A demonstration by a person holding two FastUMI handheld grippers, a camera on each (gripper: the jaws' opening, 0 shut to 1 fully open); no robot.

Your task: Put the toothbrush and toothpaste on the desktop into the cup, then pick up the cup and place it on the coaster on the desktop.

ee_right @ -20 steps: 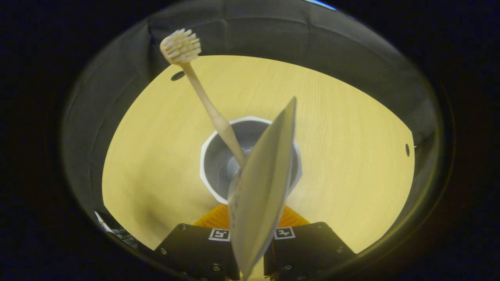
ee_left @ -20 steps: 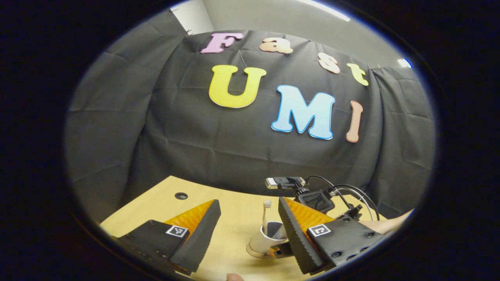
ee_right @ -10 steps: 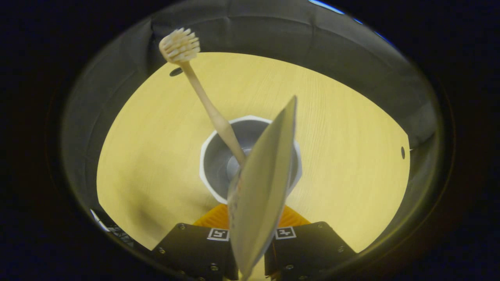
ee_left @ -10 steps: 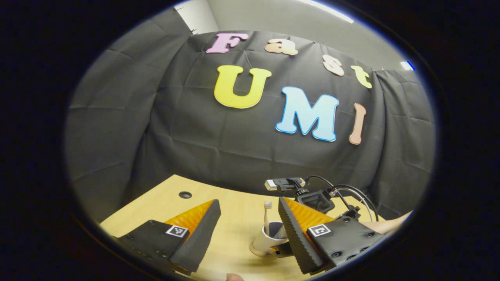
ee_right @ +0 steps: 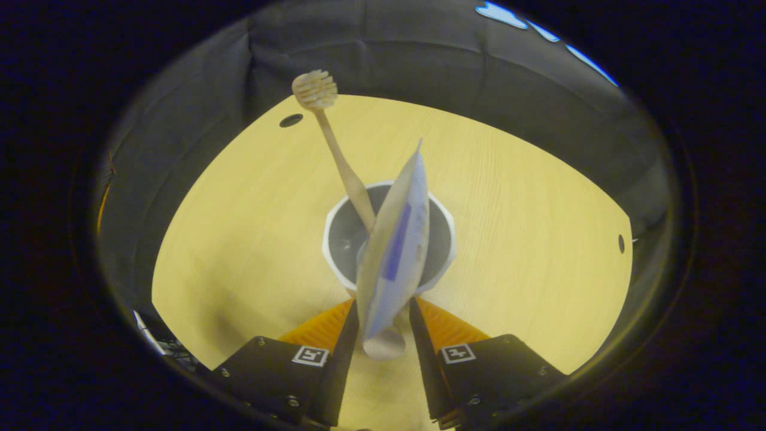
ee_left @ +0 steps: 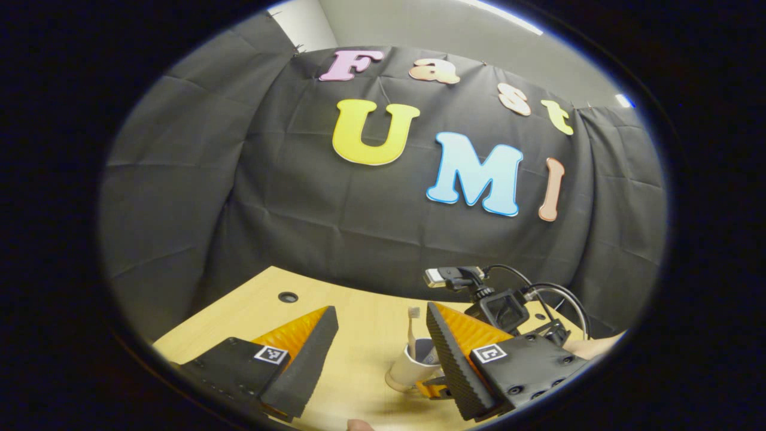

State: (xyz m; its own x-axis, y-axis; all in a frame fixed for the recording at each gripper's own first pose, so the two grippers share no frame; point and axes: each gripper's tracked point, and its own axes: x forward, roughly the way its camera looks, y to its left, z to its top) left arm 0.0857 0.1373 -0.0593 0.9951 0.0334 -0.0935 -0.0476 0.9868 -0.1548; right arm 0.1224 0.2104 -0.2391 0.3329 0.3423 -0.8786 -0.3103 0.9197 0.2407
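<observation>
Two spread fingers of the right gripper (ee_right: 383, 335) flank the toothpaste (ee_right: 392, 251), its length pointing down into the cup (ee_right: 335, 251) beside the toothbrush (ee_right: 335, 149); left gripper (ee_left: 383, 353) gapes empty

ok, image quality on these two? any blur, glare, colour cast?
Right gripper view: warm yellow cast, dim edges; the toothpaste close to the lens looks soft, while the toothbrush and cup read clearly. Left gripper view: neutral light, sharp, fisheye bends the desktop edge; no strong glare.
</observation>
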